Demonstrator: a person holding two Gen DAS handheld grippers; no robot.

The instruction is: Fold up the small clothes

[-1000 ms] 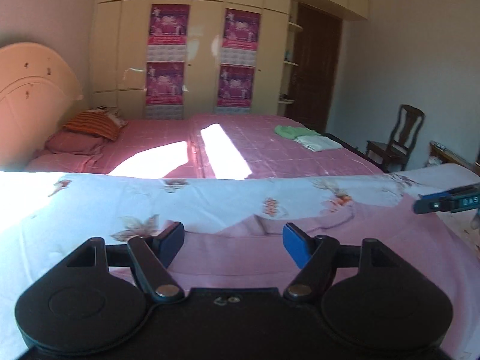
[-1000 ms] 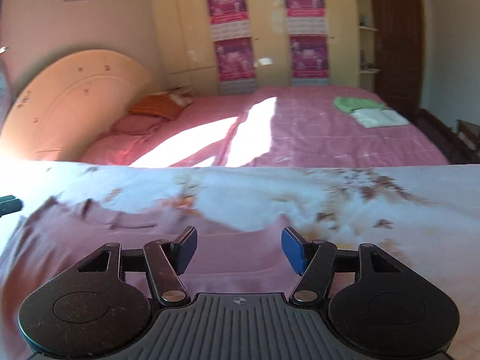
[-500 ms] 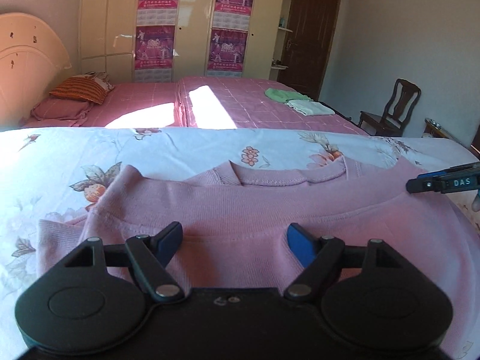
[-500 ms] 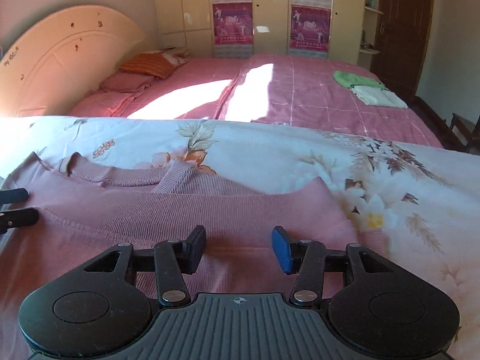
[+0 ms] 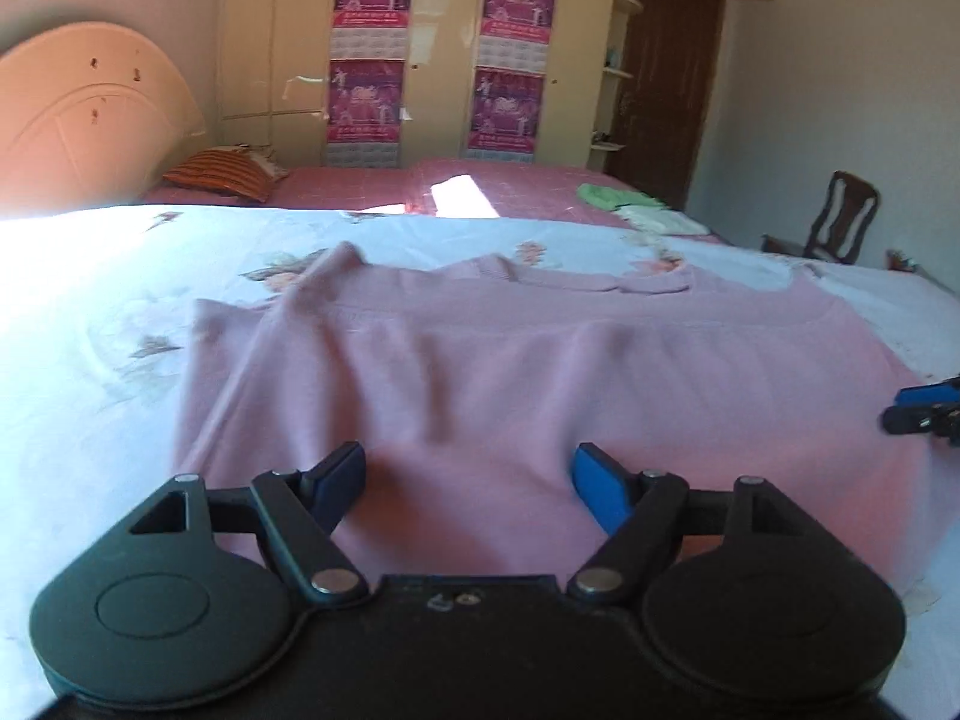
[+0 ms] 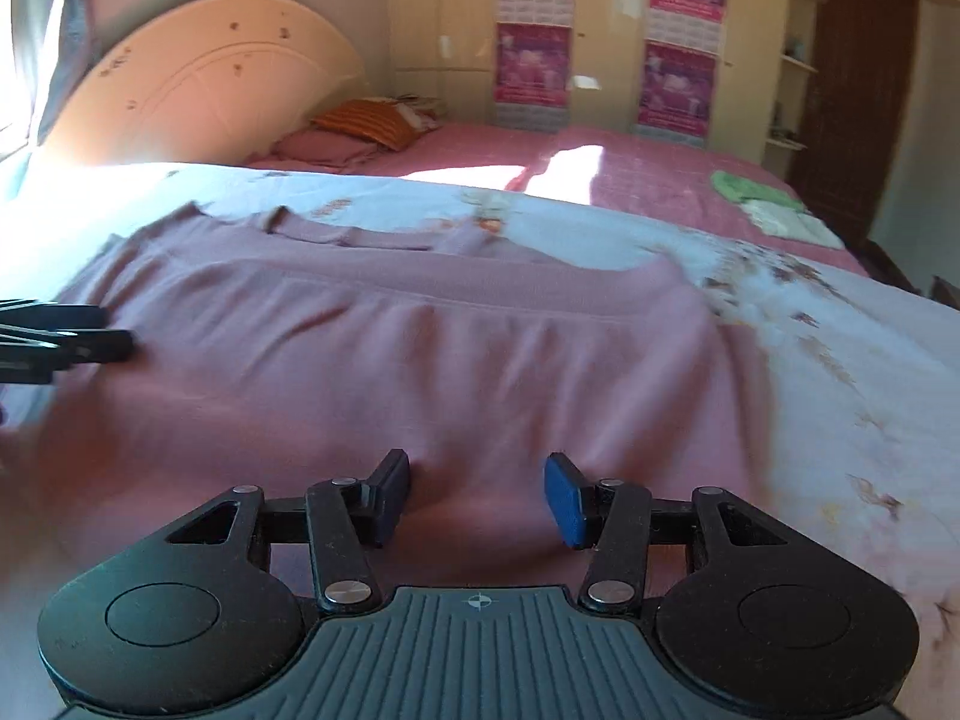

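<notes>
A pink knit sweater lies spread on the floral white bedsheet, folded across so its hem band lies just below the neckline; it also shows in the right wrist view. My left gripper is open over the sweater's near left part, jaws wide apart, nothing between them. My right gripper is open over the near right part, also empty. Each gripper's tips show at the edge of the other's view, the right gripper and the left gripper.
A second bed with a pink cover stands behind, with an orange striped pillow and folded green and white clothes. A wooden chair is at far right. Wardrobes with posters line the back wall.
Both grippers have drawn back toward me and risen, so more of the sweater shows ahead. The left sleeve area now lies rumpled. Both stay open.
</notes>
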